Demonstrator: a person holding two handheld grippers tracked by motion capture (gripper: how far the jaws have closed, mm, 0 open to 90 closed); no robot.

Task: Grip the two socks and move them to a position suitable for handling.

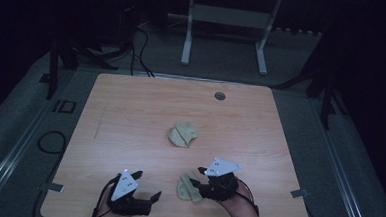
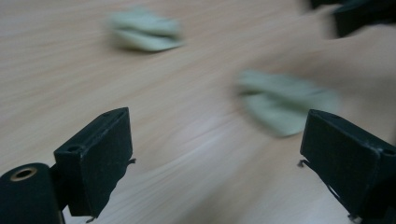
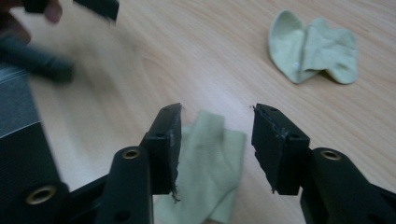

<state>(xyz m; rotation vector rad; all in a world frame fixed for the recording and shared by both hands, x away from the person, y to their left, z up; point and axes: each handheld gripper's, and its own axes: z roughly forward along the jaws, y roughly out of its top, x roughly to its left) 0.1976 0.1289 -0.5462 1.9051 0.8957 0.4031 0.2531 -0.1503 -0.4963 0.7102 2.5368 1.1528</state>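
Note:
Two crumpled pale green cloths lie on the wooden table (image 1: pixel 131 105). One cloth (image 1: pixel 183 134) (image 3: pixel 315 46) (image 2: pixel 144 32) rests near the table's middle. The other cloth (image 1: pixel 188 188) (image 3: pixel 210 172) (image 2: pixel 289 100) lies near the front edge. My right gripper (image 1: pixel 198 180) (image 3: pixel 217 112) is open just above this near cloth, its jaws either side of it without gripping it. My left gripper (image 1: pixel 147 185) (image 2: pixel 215 140) is wide open over bare wood to the left of that cloth, holding nothing. The left gripper view is blurred.
A round cable hole (image 1: pixel 219 96) sits near the table's far edge. Behind the table stands a white frame with two legs (image 1: pixel 187 43). A black cable (image 1: pixel 54 141) loops on the grey floor at the left. The surroundings are dark.

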